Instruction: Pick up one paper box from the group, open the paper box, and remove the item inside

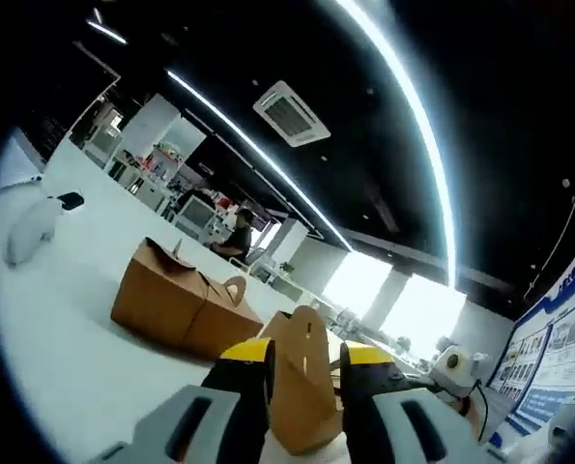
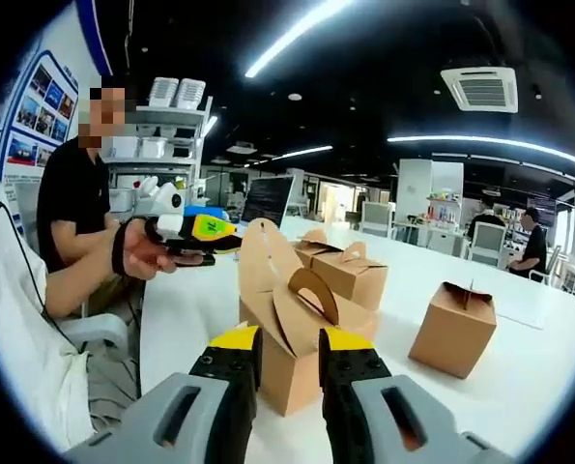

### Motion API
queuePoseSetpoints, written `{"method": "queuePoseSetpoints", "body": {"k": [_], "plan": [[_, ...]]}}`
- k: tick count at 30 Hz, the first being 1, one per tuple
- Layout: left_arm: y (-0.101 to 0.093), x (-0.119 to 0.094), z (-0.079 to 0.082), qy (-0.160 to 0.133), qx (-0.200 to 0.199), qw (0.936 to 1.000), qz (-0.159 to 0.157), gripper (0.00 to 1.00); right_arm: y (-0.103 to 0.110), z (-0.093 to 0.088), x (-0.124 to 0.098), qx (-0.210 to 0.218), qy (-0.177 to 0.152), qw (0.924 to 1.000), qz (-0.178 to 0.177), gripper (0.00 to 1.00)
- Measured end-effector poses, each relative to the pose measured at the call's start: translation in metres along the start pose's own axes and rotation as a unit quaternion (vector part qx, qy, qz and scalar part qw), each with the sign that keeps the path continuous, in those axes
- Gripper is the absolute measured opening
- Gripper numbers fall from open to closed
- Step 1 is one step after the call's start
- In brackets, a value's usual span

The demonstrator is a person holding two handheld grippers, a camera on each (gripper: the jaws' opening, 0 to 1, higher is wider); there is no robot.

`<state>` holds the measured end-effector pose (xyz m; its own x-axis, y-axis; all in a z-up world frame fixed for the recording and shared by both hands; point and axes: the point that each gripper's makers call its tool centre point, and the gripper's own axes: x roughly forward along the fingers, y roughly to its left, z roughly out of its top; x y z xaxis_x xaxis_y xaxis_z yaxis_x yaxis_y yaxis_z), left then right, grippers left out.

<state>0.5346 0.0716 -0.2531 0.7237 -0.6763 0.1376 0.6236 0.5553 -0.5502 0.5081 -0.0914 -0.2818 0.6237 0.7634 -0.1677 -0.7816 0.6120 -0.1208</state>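
The work surface is a long white table (image 2: 519,377) in a big open office with a dark ceiling, long strip lights (image 1: 413,126) and a square ceiling vent (image 1: 289,112). Further desks with monitors stand behind.

In the right gripper view I count four brown paper boxes: the near paper box (image 2: 292,333) with its handle flaps standing up, two more boxes (image 2: 350,271) close together behind it, and one separate box (image 2: 453,329) to the right. A seated person in a black shirt (image 2: 70,208) is at the left, and another person (image 2: 533,246) sits far away at the right.

The near paper box (image 1: 301,382) stands on the table. The left gripper (image 1: 306,372) has its jaws narrow, pressing one upright flap between them. The right gripper (image 2: 289,358) has its jaws close together just in front of the box's handle flap; whether they pinch it, I cannot tell.
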Motion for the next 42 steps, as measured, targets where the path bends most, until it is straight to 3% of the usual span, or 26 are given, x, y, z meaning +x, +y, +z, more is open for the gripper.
{"method": "queuePoseSetpoints", "body": {"k": [8,11,22,28,29,33,37,42], "plan": [[-0.034,-0.005,0.017,-0.013,0.11,0.9938,0.002,0.3,0.0,0.009,-0.01,-0.006,-0.01,0.9999,-0.008,0.24],[-0.046,-0.005,0.024,-0.025,0.156,0.9873,-0.014,0.3,-0.003,0.012,-0.013,-0.008,-0.014,0.9998,-0.012,0.24],[-0.084,0.011,0.005,0.022,0.232,0.9701,-0.069,0.37,-0.012,0.013,-0.016,-0.008,-0.014,0.9996,-0.021,0.24],[-0.082,0.016,-0.012,0.068,0.282,0.9554,-0.053,0.37,-0.013,0.017,-0.02,-0.013,-0.017,0.9994,-0.026,0.24],[-0.08,0.015,-0.018,0.088,0.287,0.9525,-0.05,0.37,-0.014,0.018,-0.021,-0.014,-0.017,0.9994,-0.028,0.24],[-0.077,0.015,-0.028,0.118,0.285,0.9501,-0.047,0.37,-0.017,0.02,-0.024,-0.016,-0.016,0.9992,-0.032,0.25],[-0.071,0.018,-0.035,0.127,0.289,0.9477,-0.047,0.37,-0.017,0.017,-0.026,-0.019,-0.005,0.9993,-0.032,0.27],[-0.059,0.02,-0.042,0.137,0.27,0.9518,-0.05,0.37,-0.017,0.017,-0.026,-0.013,-0.006,0.9995,-0.028,0.27]]}}
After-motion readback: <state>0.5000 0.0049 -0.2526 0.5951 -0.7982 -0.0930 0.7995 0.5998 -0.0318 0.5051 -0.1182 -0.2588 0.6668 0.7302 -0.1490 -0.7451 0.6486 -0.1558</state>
